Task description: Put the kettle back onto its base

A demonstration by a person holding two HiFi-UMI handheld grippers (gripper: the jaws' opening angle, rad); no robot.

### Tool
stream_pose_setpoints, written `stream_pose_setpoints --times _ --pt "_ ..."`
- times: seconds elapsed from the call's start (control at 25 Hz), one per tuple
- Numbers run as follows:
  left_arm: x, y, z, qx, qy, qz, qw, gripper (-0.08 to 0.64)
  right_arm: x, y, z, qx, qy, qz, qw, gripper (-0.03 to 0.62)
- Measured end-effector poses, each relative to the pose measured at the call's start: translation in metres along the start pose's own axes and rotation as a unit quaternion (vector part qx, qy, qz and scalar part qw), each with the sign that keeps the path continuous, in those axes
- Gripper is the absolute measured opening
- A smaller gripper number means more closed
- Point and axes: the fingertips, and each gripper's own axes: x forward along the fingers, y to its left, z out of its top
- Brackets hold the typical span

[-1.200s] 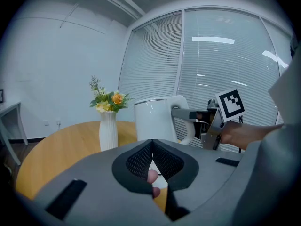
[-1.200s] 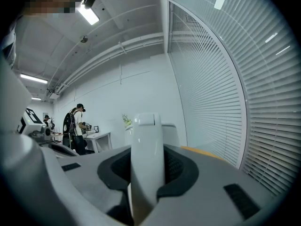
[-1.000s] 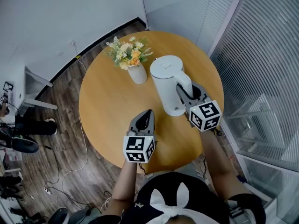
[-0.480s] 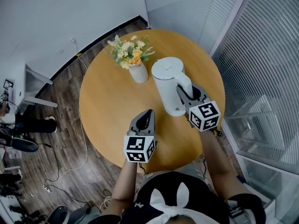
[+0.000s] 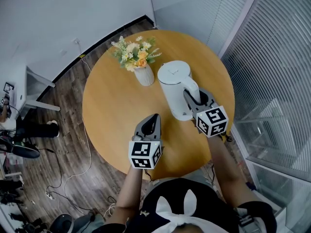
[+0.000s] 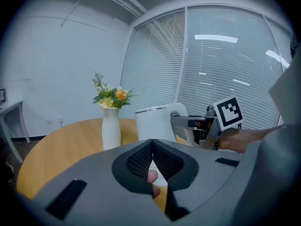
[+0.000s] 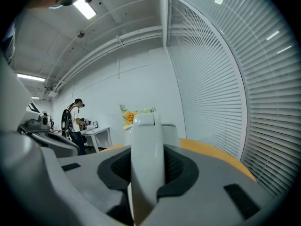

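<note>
The white kettle (image 5: 172,86) stands upright right of centre on the round wooden table (image 5: 112,106). Whether a base lies under it I cannot tell; its bottom is hidden. My right gripper (image 5: 190,95) is shut on the kettle's handle (image 7: 146,159), which fills the gap between the jaws in the right gripper view. My left gripper (image 5: 151,118) hovers over the table's near side, left of the kettle and apart from it, jaws shut with nothing in them. From the left gripper view the kettle (image 6: 153,124) shows with the right gripper (image 6: 181,121) on its handle.
A white vase of yellow and orange flowers (image 5: 143,75) stands just left of the kettle, toward the far side. Window blinds (image 5: 277,57) run close along the table's right. A cable (image 5: 87,149) trails on the wood floor at left. A person (image 7: 75,121) stands far off by a desk.
</note>
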Motion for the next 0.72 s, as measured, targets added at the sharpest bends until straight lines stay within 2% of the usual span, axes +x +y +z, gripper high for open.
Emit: stream_pose_setpoints --times 0.4,0.72 --pt "-0.001 0.004 -0.002 -0.002 0.003 0.005 1.0000 0.020 -0.009 0.000 -0.010 0.005 0.002 0.002 1.000 0.117" --pt "-0.001 0.001 -0.006 0.002 0.007 0.005 1.0000 0.020 -0.028 0.002 -0.021 0.009 -0.016 0.000 1.000 0.117"
